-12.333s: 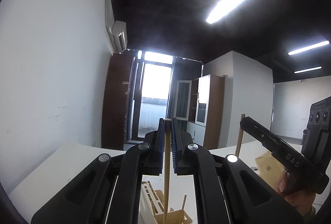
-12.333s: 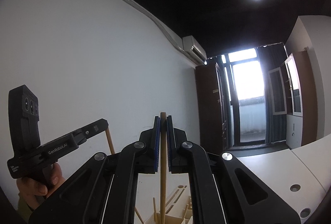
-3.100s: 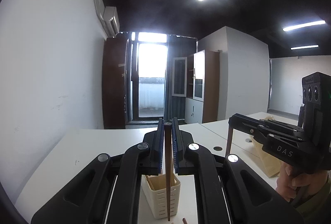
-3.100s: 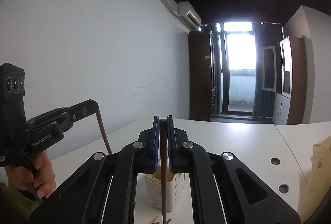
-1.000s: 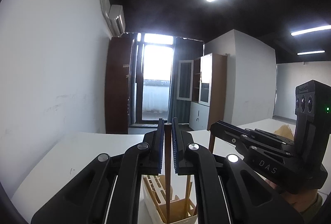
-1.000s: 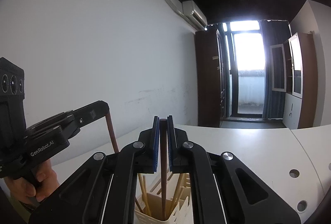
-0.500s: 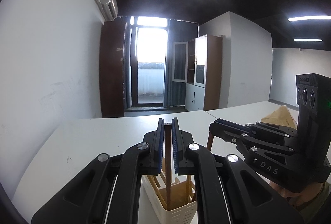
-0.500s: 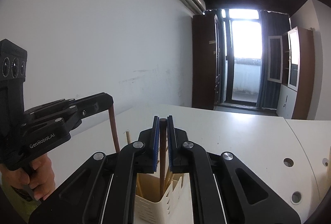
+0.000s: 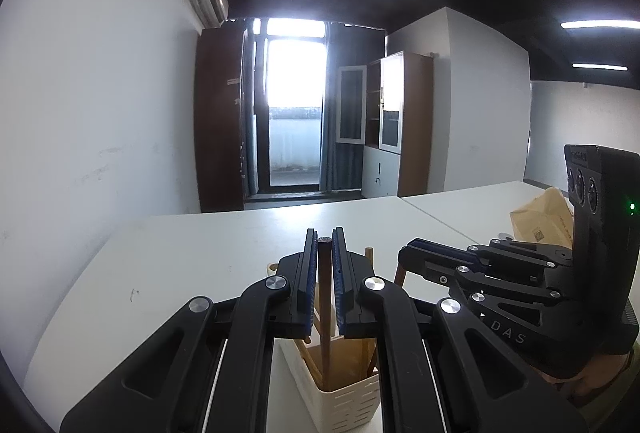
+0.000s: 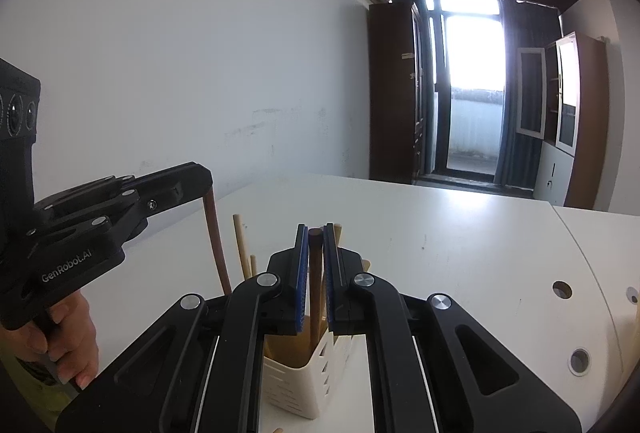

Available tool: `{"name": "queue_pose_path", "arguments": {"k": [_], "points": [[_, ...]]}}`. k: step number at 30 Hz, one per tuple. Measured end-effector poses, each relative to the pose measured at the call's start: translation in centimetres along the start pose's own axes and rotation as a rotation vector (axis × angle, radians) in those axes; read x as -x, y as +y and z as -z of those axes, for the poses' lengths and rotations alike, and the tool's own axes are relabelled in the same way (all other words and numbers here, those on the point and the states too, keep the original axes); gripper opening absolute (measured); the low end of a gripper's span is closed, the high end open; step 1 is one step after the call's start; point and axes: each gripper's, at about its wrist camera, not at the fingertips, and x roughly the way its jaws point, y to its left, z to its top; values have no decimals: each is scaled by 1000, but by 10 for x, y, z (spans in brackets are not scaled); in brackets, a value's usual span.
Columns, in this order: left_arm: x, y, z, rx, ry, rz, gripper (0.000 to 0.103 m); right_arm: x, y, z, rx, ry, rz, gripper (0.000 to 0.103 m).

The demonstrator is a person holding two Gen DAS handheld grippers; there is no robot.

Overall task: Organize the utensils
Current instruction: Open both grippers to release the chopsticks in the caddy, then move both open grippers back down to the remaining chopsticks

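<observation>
A cream slotted utensil holder (image 9: 340,399) (image 10: 298,385) stands on the white table with several pale wooden chopsticks (image 10: 241,249) in it. My left gripper (image 9: 324,239) is shut on a dark brown chopstick (image 9: 325,317) held upright, its lower end down inside the holder. My right gripper (image 10: 316,231) is shut on a second dark brown chopstick (image 10: 315,285), which also reaches down into the holder. In the right wrist view the left gripper (image 10: 206,189) shows at the left with its chopstick (image 10: 218,253). In the left wrist view the right gripper (image 9: 404,253) comes in from the right.
The white table (image 9: 192,257) runs back to a wall and a bright glass door (image 9: 294,121). A brown paper bag (image 9: 540,217) lies at the far right. Round cable holes (image 10: 562,289) mark the tabletop on the right. A hand (image 10: 68,337) grips the left tool.
Both grippers have sunk and tipped forward, and both dark chopsticks have gone deeper into the holder. The holder now shows lower and nearer in both views.
</observation>
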Motion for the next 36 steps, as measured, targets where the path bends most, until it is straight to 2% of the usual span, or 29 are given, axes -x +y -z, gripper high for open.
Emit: {"name": "queue_pose_path", "arguments": {"k": [4, 7, 9, 14, 19, 27, 36], "points": [[-4, 4, -1, 19, 17, -19, 7, 0, -2, 2, -16, 7, 3, 10], [-3, 8, -2, 36, 13, -24, 13, 1, -5, 2, -32, 9, 12, 19], [0, 10, -3, 50, 5, -20, 17, 1, -8, 2, -38, 9, 14, 19], [10, 15, -5, 74, -10, -13, 18, 2, -9, 0, -42, 8, 18, 22], [16, 9, -3, 60, -6, 0, 21, 4, -9, 0, -43, 6, 25, 28], [29, 1, 8, 28, 28, -4, 34, 12, -6, 8, -34, 16, 39, 37], [43, -1, 21, 27, 57, -9, 40, 27, -3, 26, -49, 29, 42, 45]]}}
